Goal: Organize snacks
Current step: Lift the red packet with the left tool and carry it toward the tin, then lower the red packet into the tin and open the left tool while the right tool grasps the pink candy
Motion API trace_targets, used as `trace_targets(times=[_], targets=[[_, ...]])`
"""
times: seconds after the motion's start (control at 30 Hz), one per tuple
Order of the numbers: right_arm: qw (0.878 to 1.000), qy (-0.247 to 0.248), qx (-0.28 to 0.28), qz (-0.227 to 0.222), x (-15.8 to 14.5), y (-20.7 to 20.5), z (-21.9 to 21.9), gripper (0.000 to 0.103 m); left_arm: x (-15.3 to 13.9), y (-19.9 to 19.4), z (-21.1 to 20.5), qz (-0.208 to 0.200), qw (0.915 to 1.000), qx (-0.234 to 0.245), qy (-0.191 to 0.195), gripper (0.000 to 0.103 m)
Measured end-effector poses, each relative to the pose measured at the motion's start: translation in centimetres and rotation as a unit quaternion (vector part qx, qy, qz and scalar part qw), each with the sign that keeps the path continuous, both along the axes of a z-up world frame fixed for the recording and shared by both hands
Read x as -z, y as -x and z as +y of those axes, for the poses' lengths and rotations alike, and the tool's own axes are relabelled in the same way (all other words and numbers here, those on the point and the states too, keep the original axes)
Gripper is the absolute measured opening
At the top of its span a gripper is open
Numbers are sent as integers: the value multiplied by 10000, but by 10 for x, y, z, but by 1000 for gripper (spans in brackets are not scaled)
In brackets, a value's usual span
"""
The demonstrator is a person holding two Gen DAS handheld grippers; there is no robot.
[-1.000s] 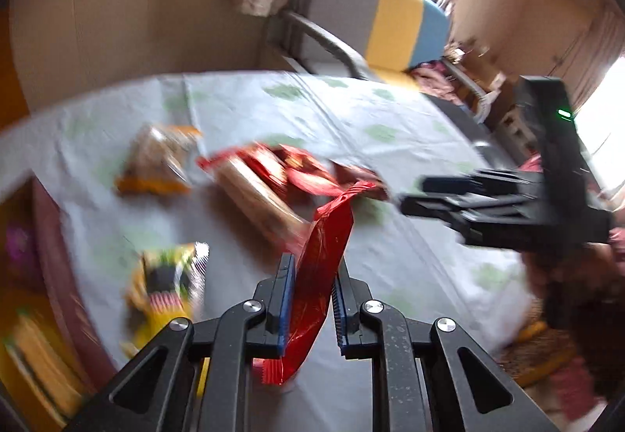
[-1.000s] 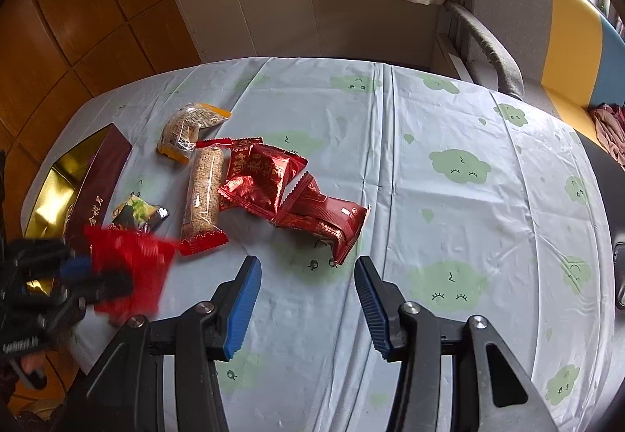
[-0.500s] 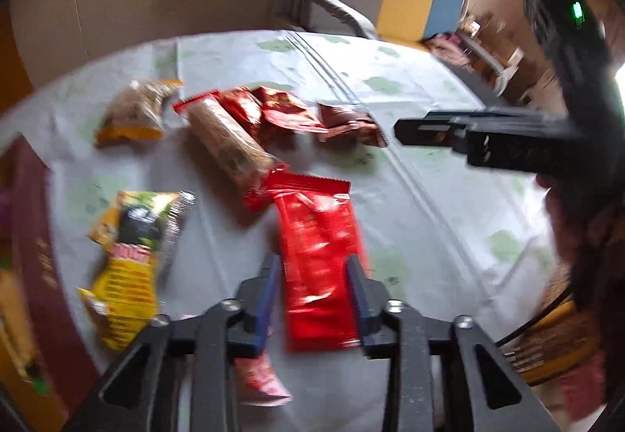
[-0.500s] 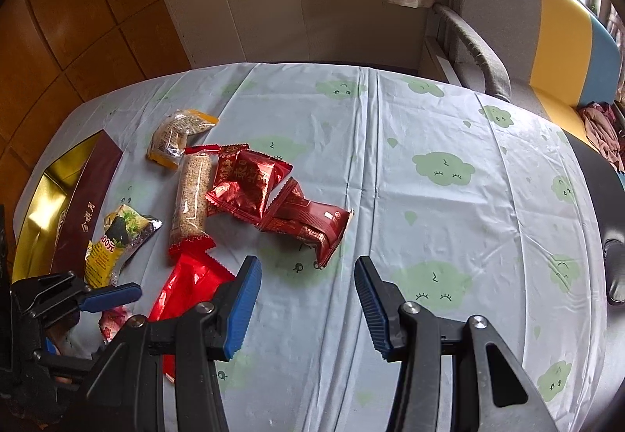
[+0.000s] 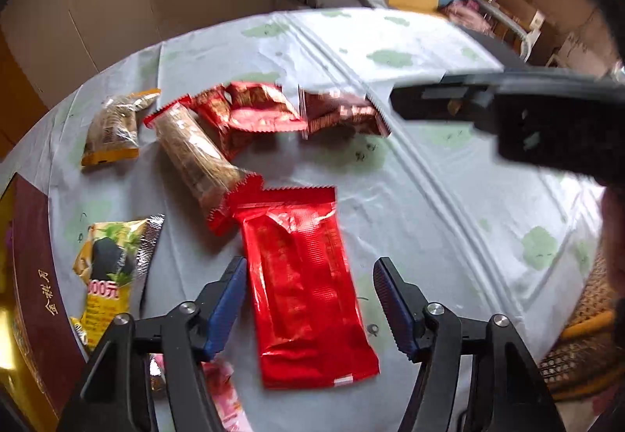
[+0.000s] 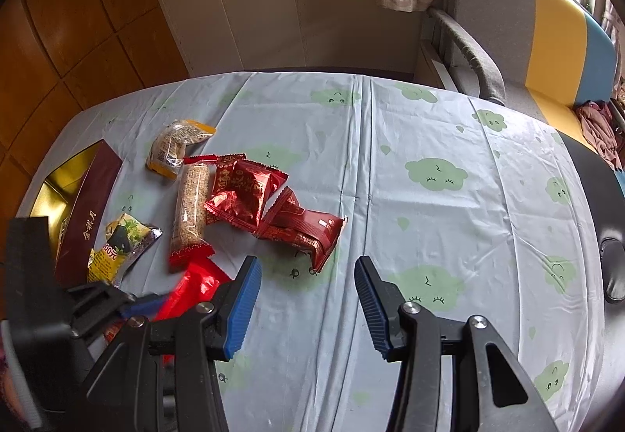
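Snacks lie scattered on the worktop [image 6: 449,127] beside the maroon box [image 6: 88,213]. The red packet [image 5: 304,287] lies flat between my left tool [image 5: 310,299], wide open, holding nothing. My right tool [image 6: 308,299] is open too, empty. I should regrip its edge squarely.

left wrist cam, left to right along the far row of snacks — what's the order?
Orange-edged clear pack → long grain bar → red foil packs → dark red pack → right gripper, hanging over the table.
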State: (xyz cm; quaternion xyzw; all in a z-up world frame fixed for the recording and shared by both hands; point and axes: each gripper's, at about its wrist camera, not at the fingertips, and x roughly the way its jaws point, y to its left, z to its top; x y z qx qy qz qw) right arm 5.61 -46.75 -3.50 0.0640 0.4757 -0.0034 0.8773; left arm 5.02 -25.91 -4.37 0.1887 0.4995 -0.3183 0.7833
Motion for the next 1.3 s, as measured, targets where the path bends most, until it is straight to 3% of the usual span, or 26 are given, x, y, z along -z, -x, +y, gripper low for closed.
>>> trace_targets(times=[0.1,0.2,0.4,0.53,0.7,0.97,1.03,1.3], targets=[[10000,50,-25,-3,0,-1,1,51,3,4,5,-189,9998,40,4,39],[10000,45,35,-12,1,0,-1,51,2,9,13,-250,9996,14,126,38],[9996,-163,211,61,4,-1,-11,51,-37,24,48,-425,9954,-84,853,38],[9988,-337,-360,70,5,-2,8,51,-72,26,91,-586,9891,-280,1322,38],[9881,-542,-1418,231,13,5,55,51,-93,12,161,-696,9804,-960,1576,38],[9632,-413,-2628,373,21,26,130,52,-89,-5,262,-691,9597,-2129,1698,38],[9620,-385,-2657,505,26,23,145,57,-85,-7,275,-691,9558,-2301,1698,38],[9686,-466,-2326,743,51,13,174,58,-68,-7,312,-591,9440,-2726,1763,38]])
